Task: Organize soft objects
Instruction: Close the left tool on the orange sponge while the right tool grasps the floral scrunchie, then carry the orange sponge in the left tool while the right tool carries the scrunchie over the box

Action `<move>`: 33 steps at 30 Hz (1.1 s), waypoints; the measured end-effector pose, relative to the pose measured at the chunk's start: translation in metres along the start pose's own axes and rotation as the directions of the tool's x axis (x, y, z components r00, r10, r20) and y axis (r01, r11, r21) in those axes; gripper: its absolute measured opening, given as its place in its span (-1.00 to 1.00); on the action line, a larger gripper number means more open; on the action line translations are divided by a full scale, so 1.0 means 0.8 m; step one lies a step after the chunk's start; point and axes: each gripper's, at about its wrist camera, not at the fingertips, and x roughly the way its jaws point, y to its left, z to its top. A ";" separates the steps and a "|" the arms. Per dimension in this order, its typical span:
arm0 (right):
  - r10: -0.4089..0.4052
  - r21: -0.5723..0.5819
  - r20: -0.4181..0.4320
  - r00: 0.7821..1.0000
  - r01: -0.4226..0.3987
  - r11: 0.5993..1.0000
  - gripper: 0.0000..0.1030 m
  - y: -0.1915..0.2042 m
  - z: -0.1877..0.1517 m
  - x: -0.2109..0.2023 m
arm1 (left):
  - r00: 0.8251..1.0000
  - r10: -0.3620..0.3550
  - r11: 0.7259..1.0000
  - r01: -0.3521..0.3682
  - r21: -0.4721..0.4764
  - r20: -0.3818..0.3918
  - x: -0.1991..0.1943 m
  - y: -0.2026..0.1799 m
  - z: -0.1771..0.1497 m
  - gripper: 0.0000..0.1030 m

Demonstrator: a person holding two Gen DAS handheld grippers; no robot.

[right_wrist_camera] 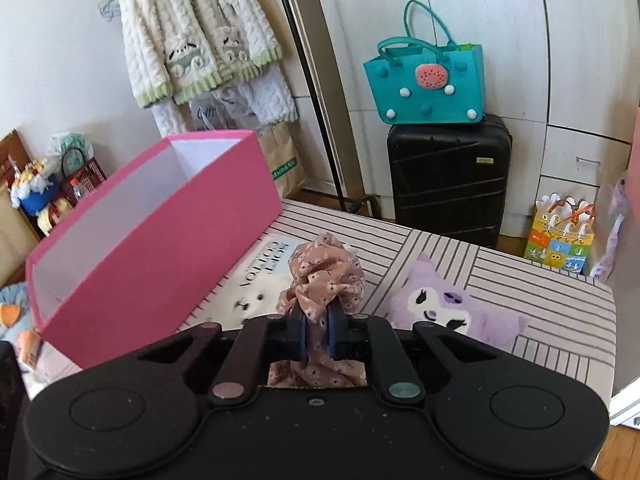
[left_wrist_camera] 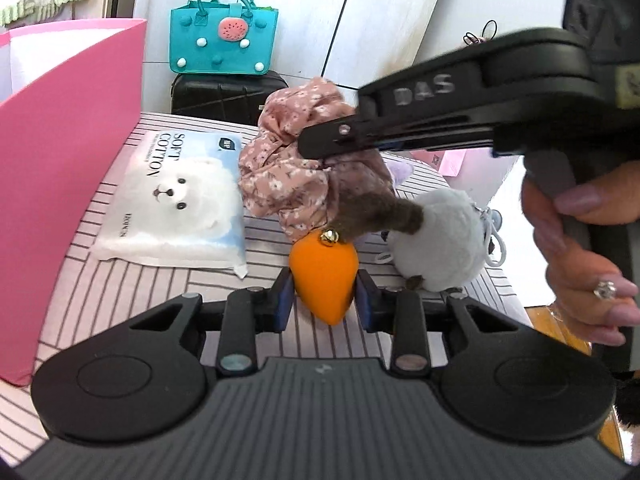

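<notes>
My right gripper (right_wrist_camera: 318,334) is shut on a pink floral scrunchie (right_wrist_camera: 326,272) and holds it above the striped table; it also shows in the left wrist view (left_wrist_camera: 316,148) gripping the scrunchie (left_wrist_camera: 296,176). My left gripper (left_wrist_camera: 323,296) has its jaws around an orange carrot plush (left_wrist_camera: 323,276) with a small gold bell; the pads touch its sides. A white plush ball (left_wrist_camera: 440,236) with a brown part lies right of the carrot. An open pink box (right_wrist_camera: 160,248) stands at the left, also in the left wrist view (left_wrist_camera: 68,168).
A pack of soft cotton tissues (left_wrist_camera: 176,204) lies beside the box. A purple plush (right_wrist_camera: 452,312) lies at the right of the table (right_wrist_camera: 520,280). A teal bag (right_wrist_camera: 428,80) sits on a black suitcase (right_wrist_camera: 448,180) behind the table.
</notes>
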 end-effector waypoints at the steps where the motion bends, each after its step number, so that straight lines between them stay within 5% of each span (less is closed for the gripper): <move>1: 0.007 0.002 0.002 1.000 -0.007 1.000 -0.78 0.002 -0.001 -0.004 | 1.000 0.002 1.000 -0.002 -0.001 0.003 -0.004 0.000 -0.001 -0.40; 16: 0.032 0.000 0.068 0.997 -0.032 0.999 -0.78 0.035 -0.013 -0.059 | 1.000 0.016 0.999 -0.016 0.029 0.012 -0.040 0.011 -0.009 -0.40; 25: -0.010 -0.023 -0.004 1.000 0.010 1.000 -0.78 0.050 -0.034 -0.079 | 0.990 -0.072 0.991 0.084 0.100 -0.122 -0.073 0.022 -0.013 -0.40; 33: 0.005 0.002 -0.056 0.998 -0.005 1.000 -0.78 0.060 -0.060 -0.088 | 0.983 -0.072 0.983 0.099 0.156 -0.169 -0.107 0.041 -0.016 -0.40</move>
